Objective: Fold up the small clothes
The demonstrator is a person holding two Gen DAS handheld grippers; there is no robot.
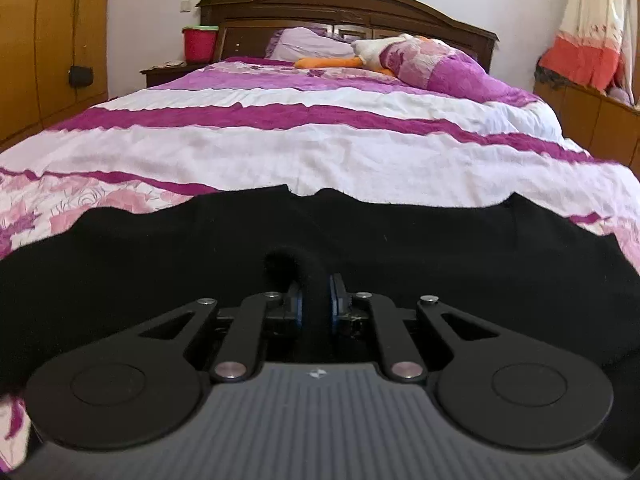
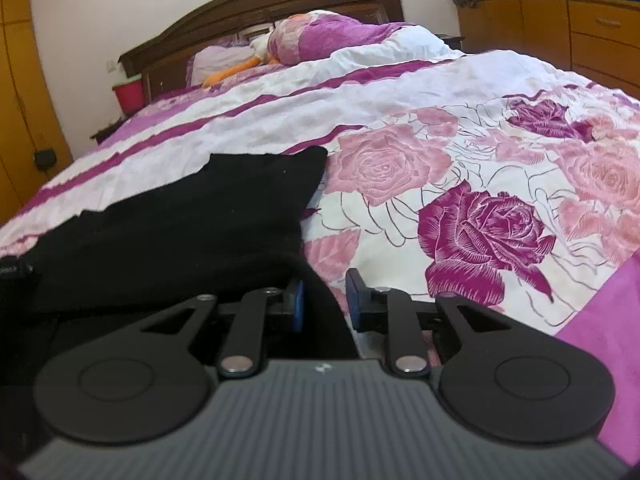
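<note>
My left claw (image 1: pixel 316 300) is pinching a raised ridge of the black garment (image 1: pixel 160 264), which lies flat on the bed (image 1: pixel 320 140), long axis running side to side ahead of me. My right claw (image 2: pixel 326 300) stands spread, the cloth's right edge passing between its pads (image 2: pixel 354 294). I judge the right side nearer the free corner.

Right tool (image 2: pixel 325 296) jaws parted around black garment (image 2: pixel 192 216) edge on floral bedspread (image 2: pixel 460 184).
</note>
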